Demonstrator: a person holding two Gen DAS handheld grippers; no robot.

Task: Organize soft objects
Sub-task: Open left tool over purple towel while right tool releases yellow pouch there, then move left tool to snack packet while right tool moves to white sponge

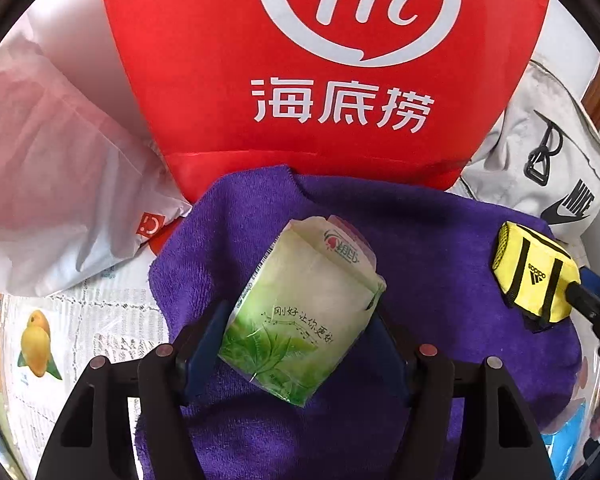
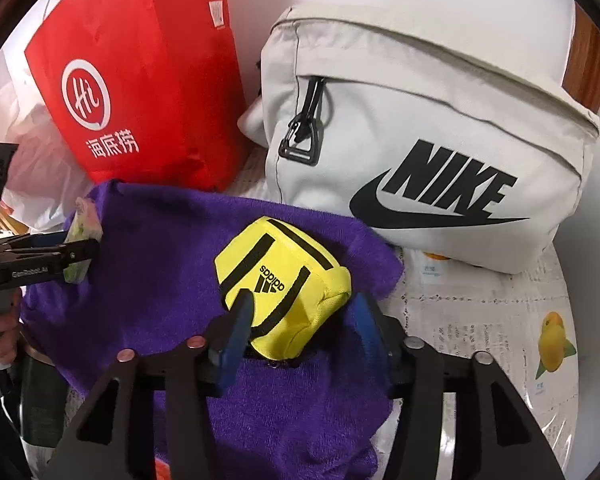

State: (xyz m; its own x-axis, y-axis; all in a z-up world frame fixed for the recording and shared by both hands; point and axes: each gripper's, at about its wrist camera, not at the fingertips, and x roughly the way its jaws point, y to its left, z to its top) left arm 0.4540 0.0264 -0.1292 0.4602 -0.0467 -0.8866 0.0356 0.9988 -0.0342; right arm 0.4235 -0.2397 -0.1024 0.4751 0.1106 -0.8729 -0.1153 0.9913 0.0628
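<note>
1. Left wrist view shows the key relation: both held things hang over the towel (image 1: 440, 240), and the bags stand just behind it. The red bag (image 1: 300, 80) is straight ahead of the left gripper (image 1: 296, 336), so the left hand is nearer to it. The backpack (image 2: 440, 140) is ahead and to the right of the right gripper (image 2: 300, 320), so the right hand is nearer to that one.
2. Backpack: pale smooth fabric, rounded and full, with a black zipper pull on the front pocket.
3. Red bag: stiff paper with sharp folds, standing upright. I cannot see its opening.
4. Towel: purple terry cloth, fluffy, lying crumpled on the printed table cover (image 2: 500, 320).
5. Tissue pack (image 1: 300, 312): green glossy plastic film, soft rectangle. The left gripper pinches it at the two sides; its long axis tilts up and to the right.
6. Pouch (image 2: 284, 284): yellow woven fabric with black strips, puffy. The right gripper's blue pads (image 2: 236, 332) press it on the left and right sides, so it is held above the towel.
</note>
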